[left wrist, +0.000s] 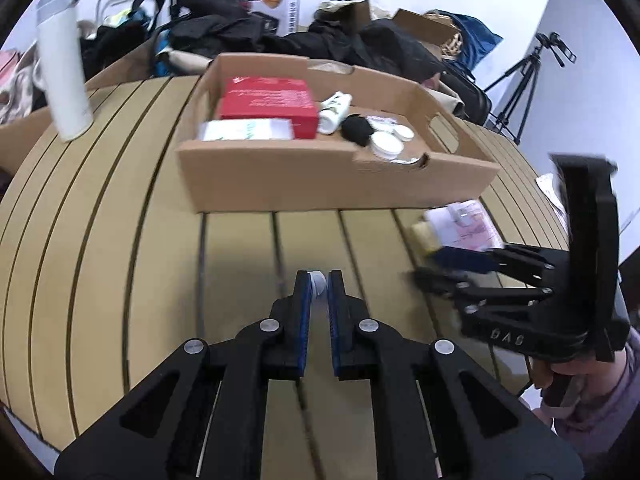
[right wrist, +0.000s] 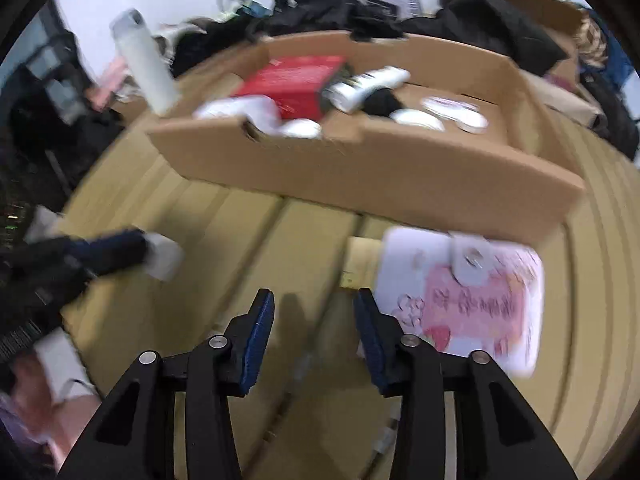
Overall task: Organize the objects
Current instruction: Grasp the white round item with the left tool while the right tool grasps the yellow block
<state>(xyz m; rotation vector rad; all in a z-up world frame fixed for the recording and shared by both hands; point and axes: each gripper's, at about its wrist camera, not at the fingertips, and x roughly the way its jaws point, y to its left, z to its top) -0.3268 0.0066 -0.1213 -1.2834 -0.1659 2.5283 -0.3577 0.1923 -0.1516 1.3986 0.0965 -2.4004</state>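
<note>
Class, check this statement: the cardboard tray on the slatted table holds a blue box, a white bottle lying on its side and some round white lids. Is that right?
Not quite. The box in the cardboard tray is red, not blue, as the left wrist view shows. The rest stands: a white bottle lies on its side there beside round white lids, and the tray sits on the slatted table.

A cluttered workroom or office set up for recording.

A slatted wooden tabletop (left wrist: 120, 220) carries an open cardboard tray (left wrist: 340, 184) of small goods; along its far edge lie heaped dark coats and bags (left wrist: 224, 28) and cardboard boxes (left wrist: 424, 24) against a plain white wall, and a camera tripod (left wrist: 524, 76) stands past the far right corner.
</note>
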